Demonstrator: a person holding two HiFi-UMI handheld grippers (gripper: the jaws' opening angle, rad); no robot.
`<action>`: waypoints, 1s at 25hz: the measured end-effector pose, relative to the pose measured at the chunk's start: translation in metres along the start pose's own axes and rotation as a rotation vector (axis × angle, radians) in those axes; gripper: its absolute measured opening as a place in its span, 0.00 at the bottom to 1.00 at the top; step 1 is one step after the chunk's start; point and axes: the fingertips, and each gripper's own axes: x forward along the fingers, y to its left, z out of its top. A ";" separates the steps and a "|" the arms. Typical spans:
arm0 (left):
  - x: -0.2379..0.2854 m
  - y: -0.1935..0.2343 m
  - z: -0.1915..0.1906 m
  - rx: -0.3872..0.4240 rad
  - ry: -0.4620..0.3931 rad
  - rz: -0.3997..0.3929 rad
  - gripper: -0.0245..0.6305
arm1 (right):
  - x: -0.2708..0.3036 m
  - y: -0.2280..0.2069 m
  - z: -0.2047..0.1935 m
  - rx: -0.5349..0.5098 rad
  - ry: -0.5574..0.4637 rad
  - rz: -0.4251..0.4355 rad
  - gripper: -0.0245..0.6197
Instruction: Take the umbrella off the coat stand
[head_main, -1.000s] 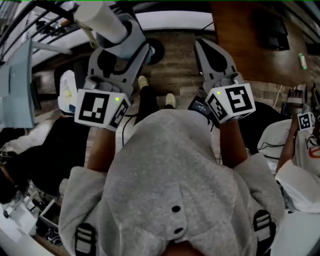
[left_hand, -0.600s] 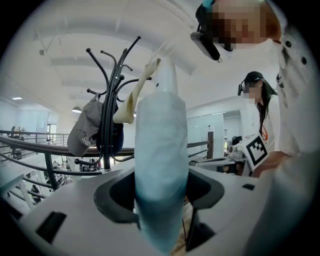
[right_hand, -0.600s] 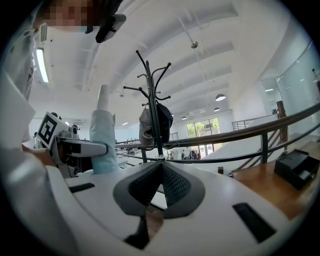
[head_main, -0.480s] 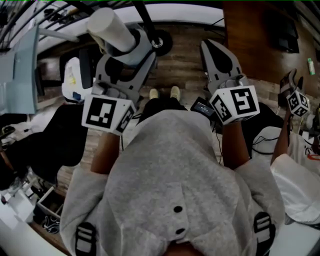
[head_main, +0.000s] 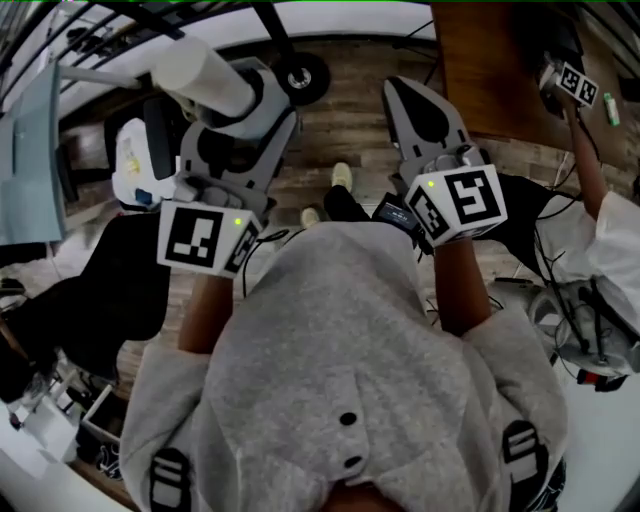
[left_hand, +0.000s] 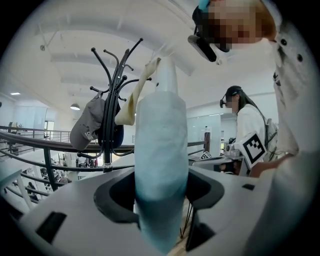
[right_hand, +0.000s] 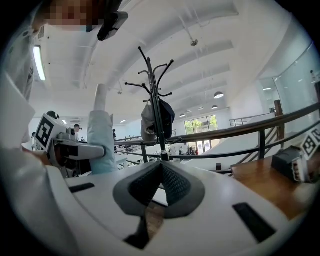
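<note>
My left gripper (head_main: 240, 120) is shut on a folded pale blue umbrella (head_main: 205, 72), which sticks out past the jaws up and to the left. In the left gripper view the umbrella (left_hand: 161, 150) stands upright between the jaws of the left gripper (left_hand: 161, 200) and fills the middle. Some way behind it, apart from the umbrella, is the black coat stand (left_hand: 114, 95) with a grey cap (left_hand: 86, 129) on it. My right gripper (head_main: 418, 108) is shut with nothing in it. Its own view shows the right gripper (right_hand: 161, 175), the coat stand (right_hand: 156, 107) ahead and the umbrella (right_hand: 102, 142) at the left.
A dark metal railing (right_hand: 240, 131) runs behind the stand. A wooden table (head_main: 490, 70) lies at the upper right, where another person (head_main: 610, 240) holds up a marked gripper (head_main: 568, 82). A black wheeled base (head_main: 300, 75) sits ahead on the plank floor.
The left gripper has kept the umbrella, shifting only slightly. The other person's marked gripper has risen from the right edge to the upper right. My feet have stepped on the floor.
</note>
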 end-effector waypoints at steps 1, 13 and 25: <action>-0.004 0.002 -0.001 -0.004 -0.005 -0.003 0.46 | -0.001 0.004 0.001 -0.006 0.003 -0.004 0.05; -0.117 -0.011 -0.039 -0.012 -0.023 0.037 0.46 | -0.062 0.103 -0.025 -0.071 -0.002 -0.010 0.05; -0.205 -0.021 -0.067 -0.058 -0.035 0.008 0.46 | -0.104 0.191 -0.050 -0.130 0.048 -0.015 0.05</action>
